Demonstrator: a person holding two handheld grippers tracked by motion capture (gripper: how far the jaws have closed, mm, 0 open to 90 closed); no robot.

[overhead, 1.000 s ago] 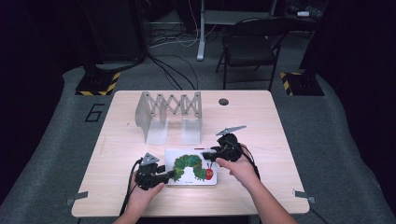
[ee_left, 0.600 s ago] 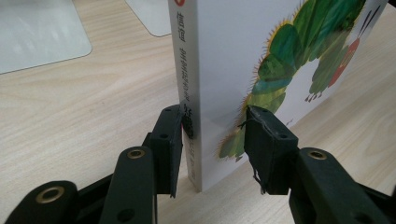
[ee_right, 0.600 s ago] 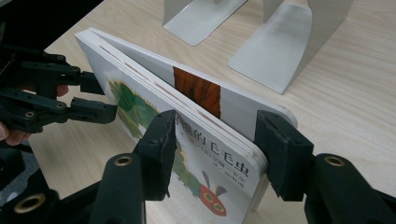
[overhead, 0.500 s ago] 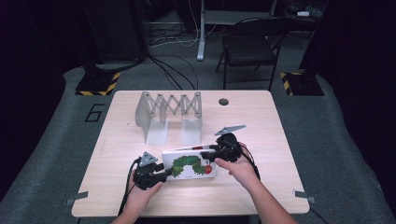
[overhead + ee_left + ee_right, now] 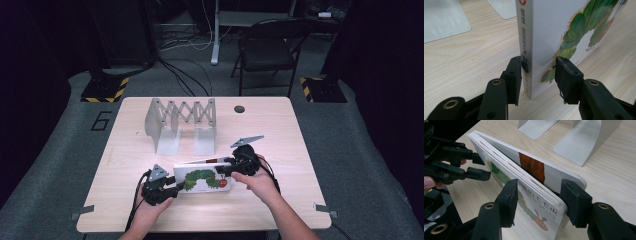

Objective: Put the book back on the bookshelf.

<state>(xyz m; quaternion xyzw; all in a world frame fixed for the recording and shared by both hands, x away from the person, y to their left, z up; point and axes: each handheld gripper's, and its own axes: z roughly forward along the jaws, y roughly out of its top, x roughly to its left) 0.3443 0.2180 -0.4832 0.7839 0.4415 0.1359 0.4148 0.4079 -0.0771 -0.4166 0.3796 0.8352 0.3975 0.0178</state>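
Note:
A white board book [image 5: 202, 179] with a green caterpillar on its cover stands tilted on its long edge near the table's front, the cover facing the person. My left gripper [image 5: 175, 187] is shut on the spine end. In the left gripper view the pads [image 5: 562, 75] press on the book's [image 5: 544, 30] spine and cover. My right gripper [image 5: 227, 170] is shut on the other end. In the right gripper view its jaws clamp the slightly fanned pages of the book [image 5: 499, 162], and the left gripper [image 5: 482, 166] shows at the far end.
A grey metal expanding book rack [image 5: 181, 120] stands behind the book at the table's middle; its flat feet [image 5: 579, 142] lie close to the book's far side. A dark round plug [image 5: 239, 109] sits at the back. A folding chair [image 5: 270, 50] stands beyond the table.
The book lay flat on the table between the grippers; its far edge has come up and it now stands tilted on its near edge. Both hands have hardly shifted.

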